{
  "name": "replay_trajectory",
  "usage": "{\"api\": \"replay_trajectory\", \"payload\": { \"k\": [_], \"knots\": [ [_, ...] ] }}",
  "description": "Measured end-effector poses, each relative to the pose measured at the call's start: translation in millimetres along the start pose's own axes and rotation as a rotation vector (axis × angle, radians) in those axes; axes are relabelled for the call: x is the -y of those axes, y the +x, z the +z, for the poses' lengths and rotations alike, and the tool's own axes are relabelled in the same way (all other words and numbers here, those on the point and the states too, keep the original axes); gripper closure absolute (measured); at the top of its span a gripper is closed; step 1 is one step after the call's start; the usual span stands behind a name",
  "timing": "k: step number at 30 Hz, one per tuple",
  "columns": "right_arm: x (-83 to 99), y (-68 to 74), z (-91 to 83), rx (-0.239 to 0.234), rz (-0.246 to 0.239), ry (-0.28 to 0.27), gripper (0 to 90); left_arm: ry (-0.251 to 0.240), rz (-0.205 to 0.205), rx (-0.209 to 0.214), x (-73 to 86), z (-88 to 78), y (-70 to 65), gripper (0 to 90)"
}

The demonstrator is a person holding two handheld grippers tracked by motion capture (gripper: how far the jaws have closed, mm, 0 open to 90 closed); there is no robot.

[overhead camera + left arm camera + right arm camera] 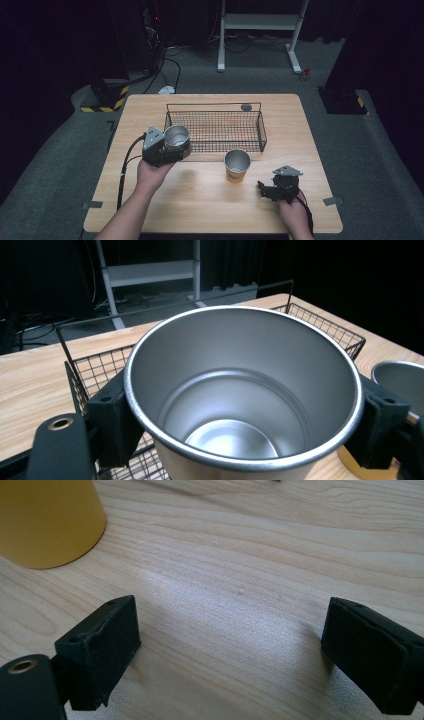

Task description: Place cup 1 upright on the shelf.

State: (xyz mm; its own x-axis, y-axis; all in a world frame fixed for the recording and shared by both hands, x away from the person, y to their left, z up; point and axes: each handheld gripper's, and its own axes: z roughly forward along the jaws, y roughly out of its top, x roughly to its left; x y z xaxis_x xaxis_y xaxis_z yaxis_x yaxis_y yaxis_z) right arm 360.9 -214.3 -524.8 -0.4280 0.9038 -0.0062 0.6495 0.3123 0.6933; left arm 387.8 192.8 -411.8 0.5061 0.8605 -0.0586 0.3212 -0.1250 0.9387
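The left gripper (pixel 170 150) holds a bare steel cup (pixel 176 138) upright, jaws clamped on opposite sides of its wall just under the rim. In the left gripper view the black pads press the cup (pixel 240 390) at left and right, mouth up, inside empty and shiny. It hangs at the near-left corner of the wire basket (pixel 261 131), partly over the basket's edge, likely so it can go straight down into the basket without tipping (whether its base is clear of the wire cannot be told).

The right gripper (pixel 272 191) rests low on the table near the front right, jaws wide apart with nothing between them. In its own view the pads frame bare wood, and the yellow base of a second cup (pixel 47 520) stands off to the upper left. That yellow-banded steel cup (pixel 237 166) stands upright on the table just in front of the basket, between the two grippers, likely the next one to be picked up.

The table (pixel 200 200) is light wood-grain laminate, mostly bare. A small grey round object (pixel 246 107) sits at the basket's far rim. The room is dark: grey carpet, a white metal stand (pixel 260 22) behind, cables (pixel 170 60), and hazard-striped blocks (pixel 107 95) on the floor.
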Motion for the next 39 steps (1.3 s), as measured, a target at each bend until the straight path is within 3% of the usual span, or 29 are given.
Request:
{"api": "replay_trajectory", "payload": {
  "k": [21,33,39],
  "knots": [
    [0.0,0.0,0.0,0.0,0.0,0.0,8.2,-0.003,-0.002,-0.013,-20.0,19.1,4.9,18.9],
    [0.0,0.0,0.0,0.0,0.0,0.0,8.1,0.005,-0.03,-0.033,-22.1,30.5,11.7,18.9],
    [0.0,0.0,0.0,0.0,0.0,0.0,8.1,0.018,-0.022,-0.046,-22.9,36.2,14.8,18.9]
  ]
}}
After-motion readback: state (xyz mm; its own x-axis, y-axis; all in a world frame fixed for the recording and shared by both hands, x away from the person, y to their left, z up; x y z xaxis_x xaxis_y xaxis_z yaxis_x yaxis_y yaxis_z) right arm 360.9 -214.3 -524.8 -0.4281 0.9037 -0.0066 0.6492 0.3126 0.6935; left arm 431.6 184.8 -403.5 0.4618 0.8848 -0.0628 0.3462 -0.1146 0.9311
